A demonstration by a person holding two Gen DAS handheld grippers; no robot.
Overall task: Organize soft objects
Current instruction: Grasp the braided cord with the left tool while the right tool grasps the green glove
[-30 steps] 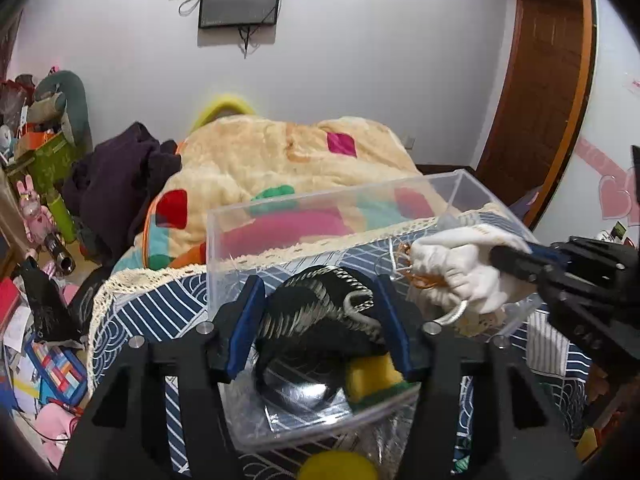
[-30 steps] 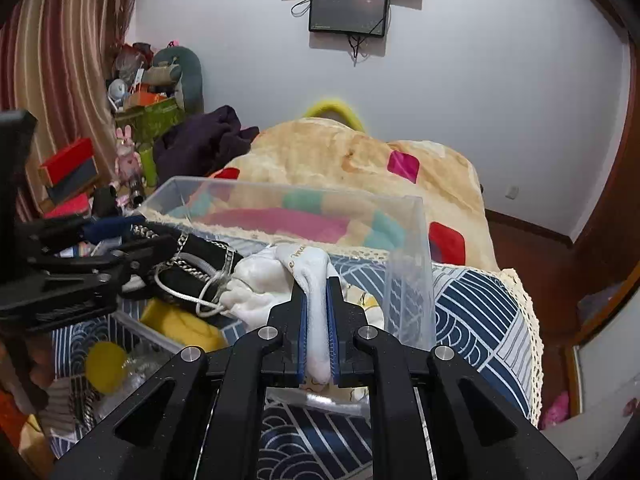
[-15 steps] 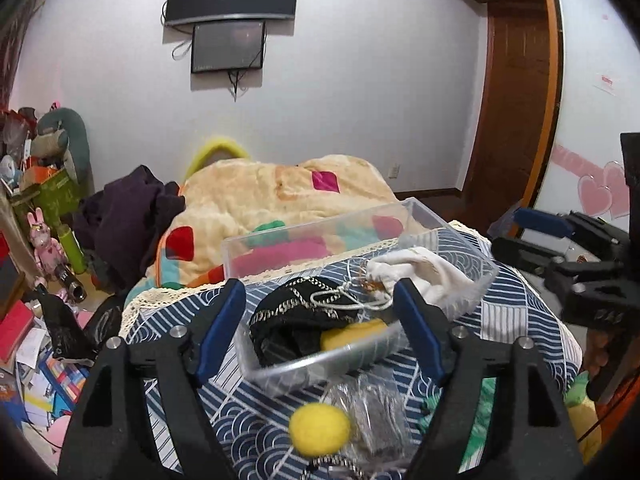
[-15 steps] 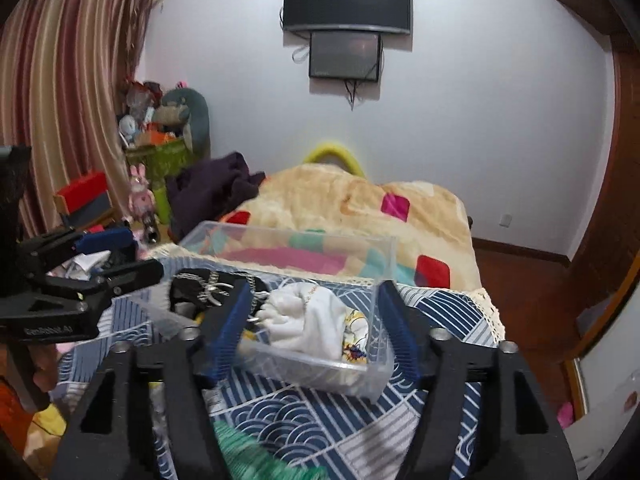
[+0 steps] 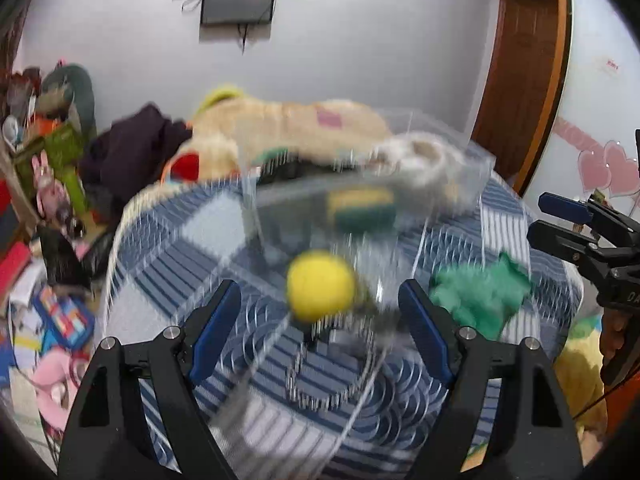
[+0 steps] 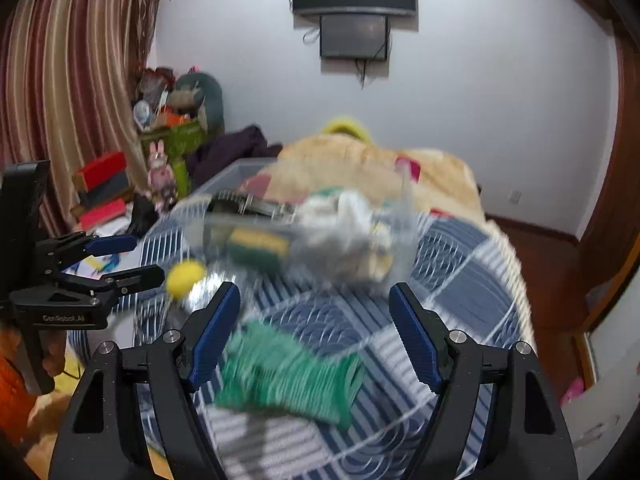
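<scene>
A clear plastic bin (image 5: pixel 472 184) stands on the blue patterned tablecloth (image 5: pixel 168 256), holding a white cloth (image 5: pixel 420 160), a yellow-green sponge (image 5: pixel 362 206) and a black item. My left gripper (image 5: pixel 320 320) is open, just in front of a yellow ball (image 5: pixel 320 290) with a metal chain (image 5: pixel 320 392) below it. A green knit cloth (image 6: pixel 288 372) lies between the open fingers of my right gripper (image 6: pixel 312 328). In the right wrist view the bin (image 6: pixel 404 240) and ball (image 6: pixel 185 276) show blurred. Each gripper shows in the other's view: the right one (image 5: pixel 560 224) and the left one (image 6: pixel 120 260).
A bed with a cream patterned blanket (image 5: pixel 288 128) and dark clothes (image 5: pixel 132 156) lies behind the table. Toys and boxes (image 6: pixel 168 148) clutter the left. A wooden door (image 5: pixel 524 64) is on the right. A screen (image 6: pixel 354 8) hangs on the wall.
The right gripper let go of the white cloth in the bin and opened. Both grippers pulled back from the bin and dropped lower toward the ball and green cloth. The views are motion-blurred.
</scene>
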